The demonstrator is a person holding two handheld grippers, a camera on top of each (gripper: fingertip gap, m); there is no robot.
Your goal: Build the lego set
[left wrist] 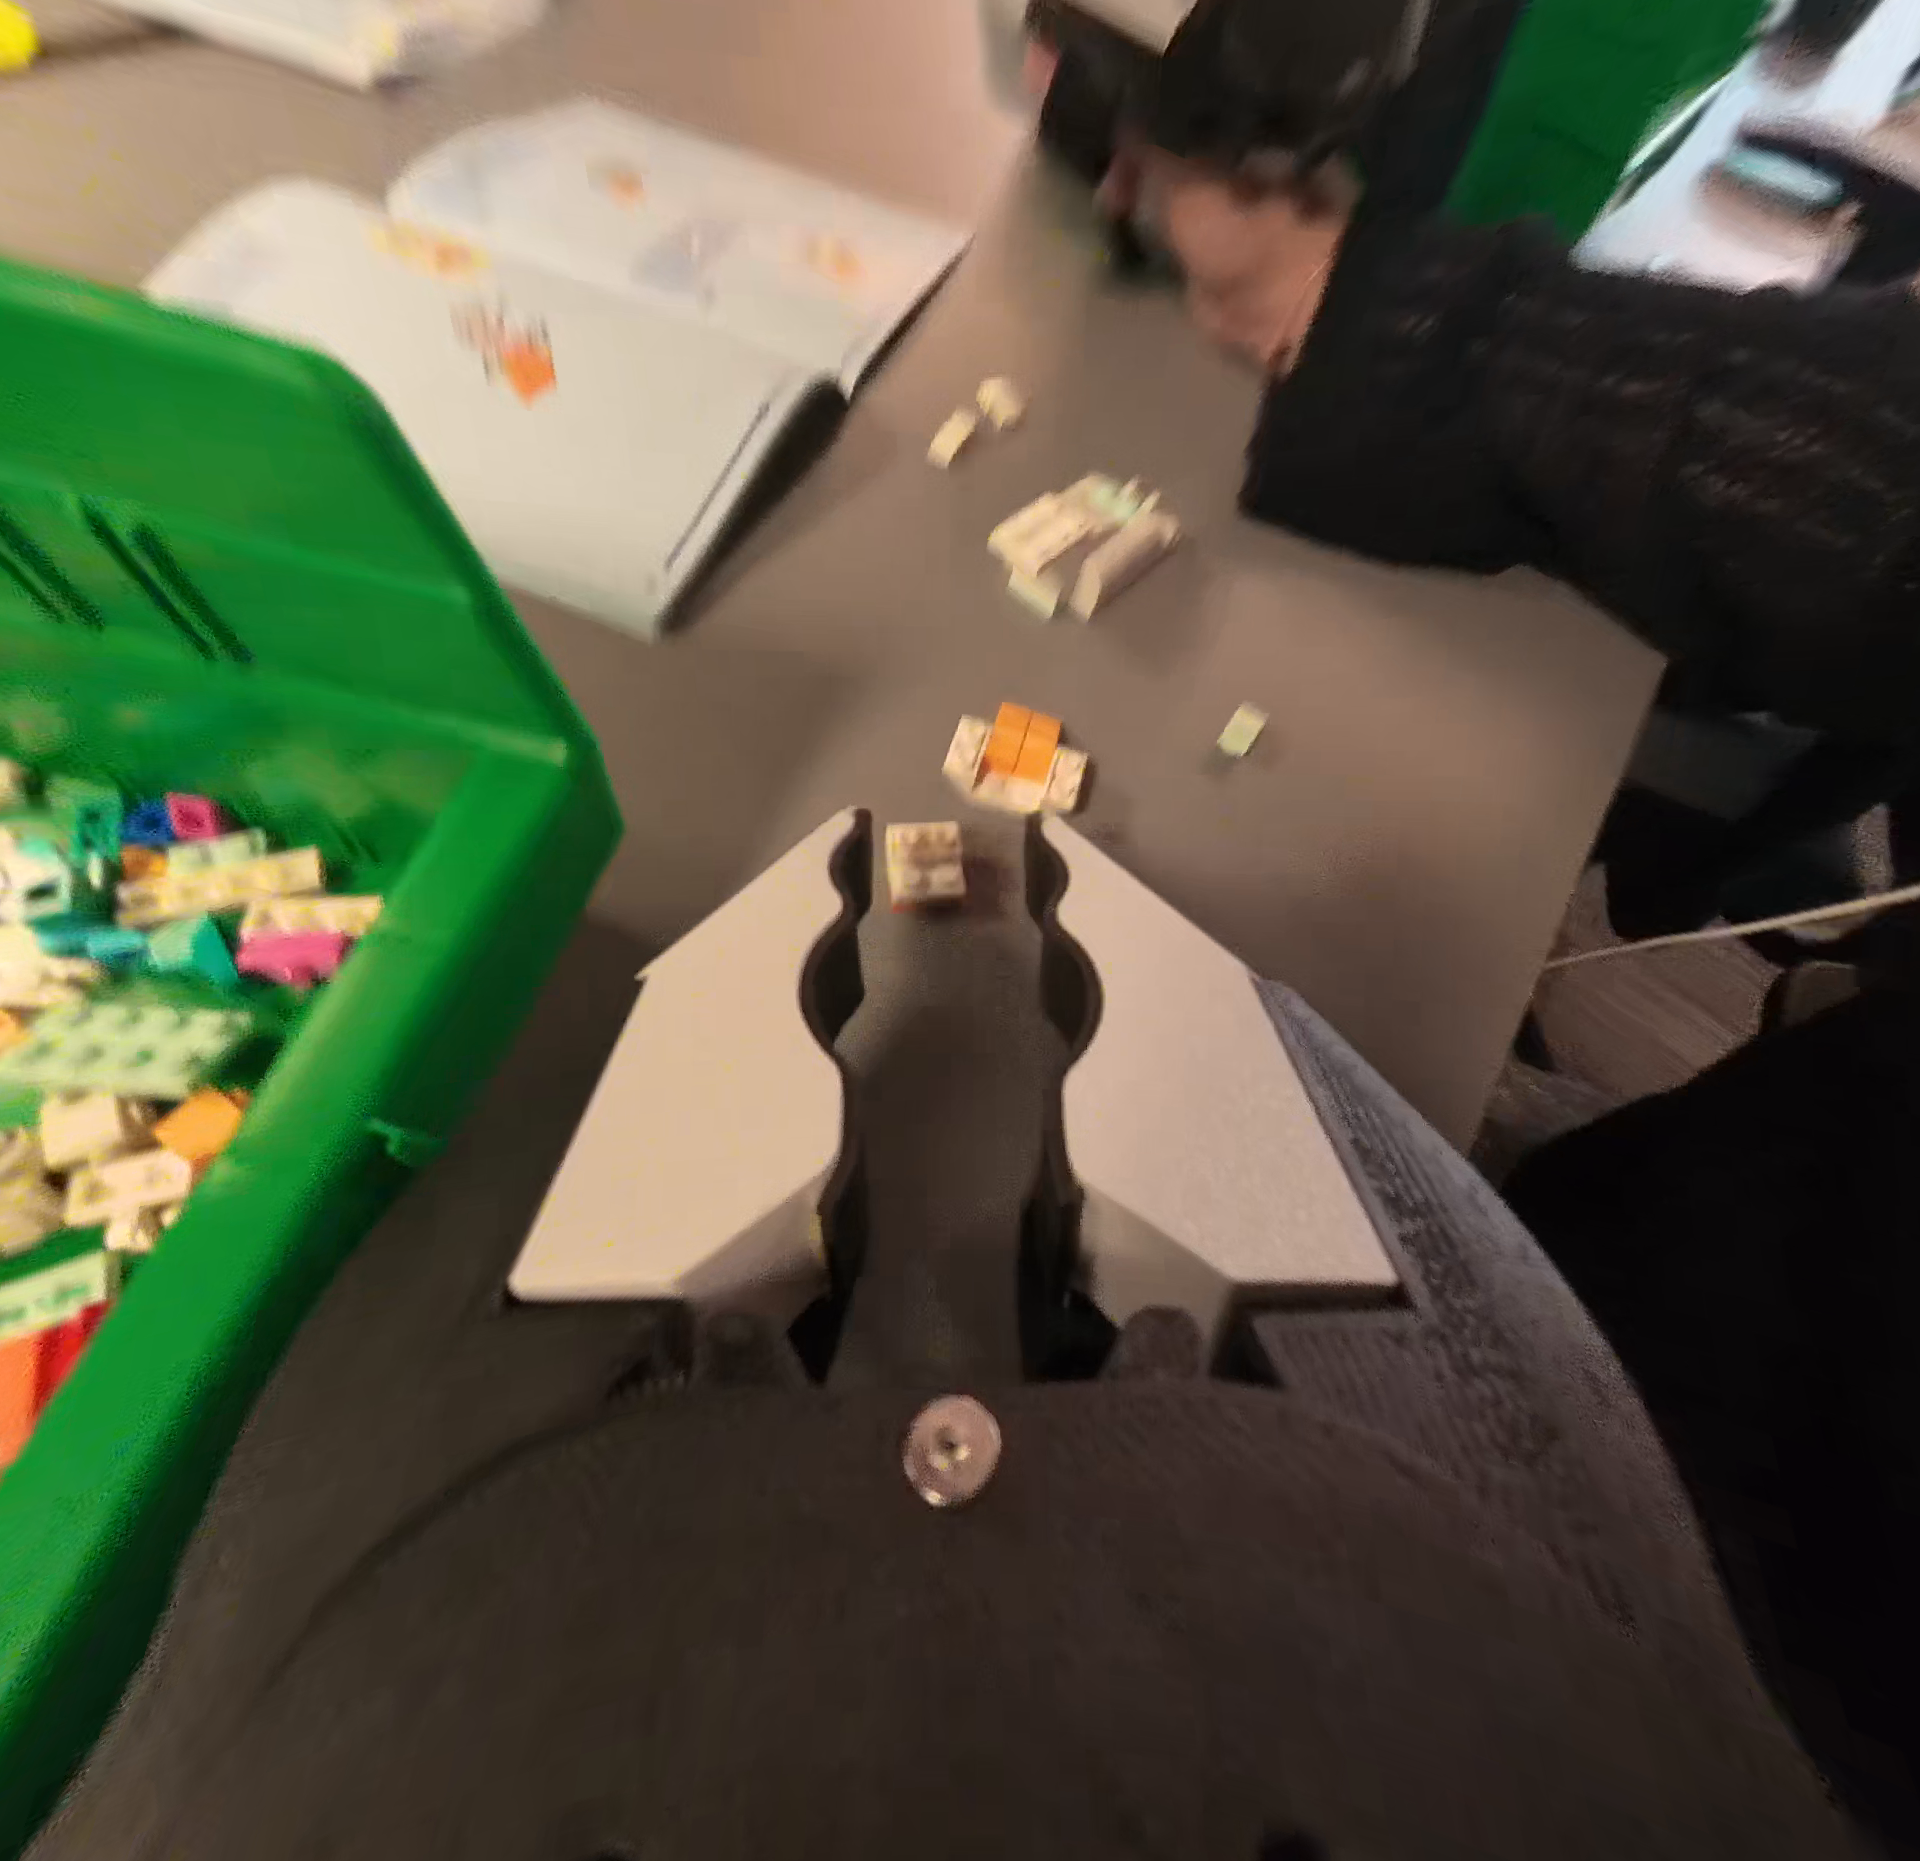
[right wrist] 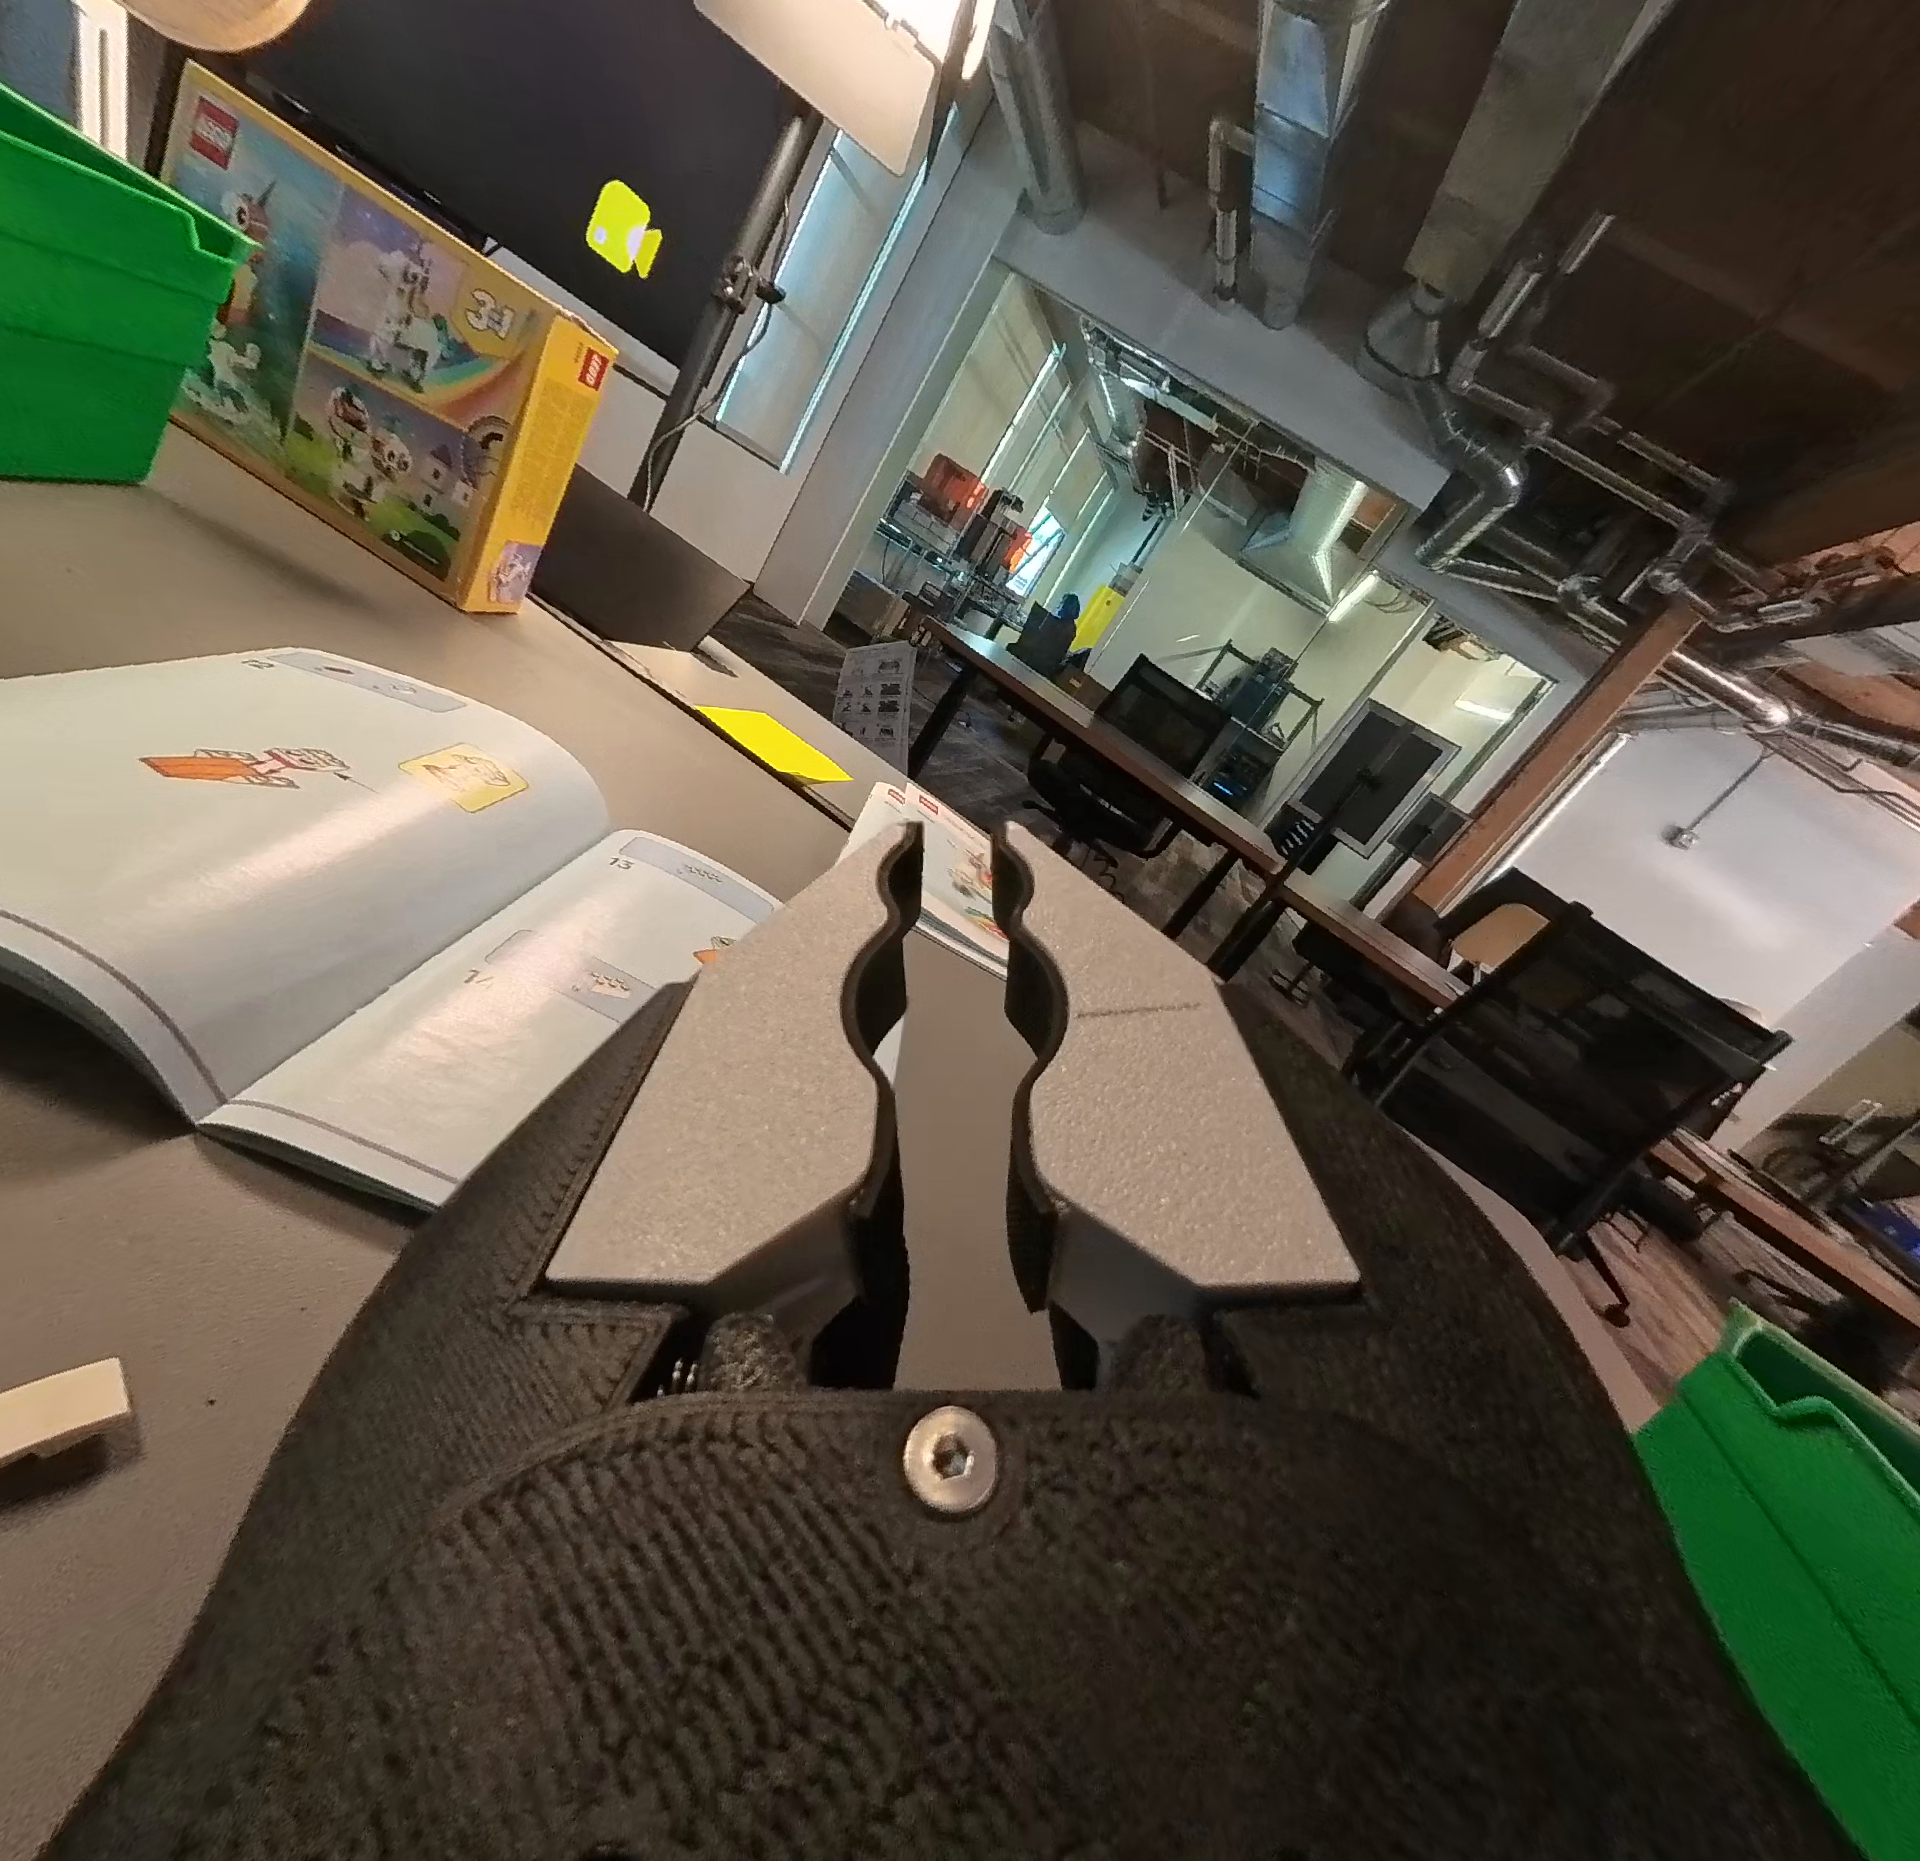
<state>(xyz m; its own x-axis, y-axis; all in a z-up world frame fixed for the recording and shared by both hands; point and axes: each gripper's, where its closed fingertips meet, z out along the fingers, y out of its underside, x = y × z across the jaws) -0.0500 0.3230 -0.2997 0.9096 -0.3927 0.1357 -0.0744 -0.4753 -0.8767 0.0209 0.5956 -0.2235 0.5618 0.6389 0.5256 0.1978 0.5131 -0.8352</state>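
Note:
My left gripper [left wrist: 948,835] is open and hangs low over the grey table [left wrist: 1351,876]. A small white brick [left wrist: 923,866] lies on the table between its fingertips, with a gap on each side. Just beyond it sits a small orange and white assembly [left wrist: 1013,757]. Farther off are a larger white assembly [left wrist: 1086,544], two small white pieces [left wrist: 977,419] and a pale green piece [left wrist: 1242,736]. My right gripper [right wrist: 958,845] is empty, its jaws a little apart, low over the table and pointing past the open instruction booklet [right wrist: 260,876].
A green bin [left wrist: 312,668] of mixed loose bricks [left wrist: 156,938] stands at the left. The booklet [left wrist: 582,357] lies behind it. A person in black [left wrist: 1558,409] leans at the table's right edge. The set's box [right wrist: 395,388], a white piece [right wrist: 62,1416] and another green bin [right wrist: 1808,1499] are near. The left gripper's tips are roughly 30 cm from the right gripper's. From my left tips it is roughly 9 cm to the pale green piece [left wrist: 1242,736]; from my right, 25 cm.

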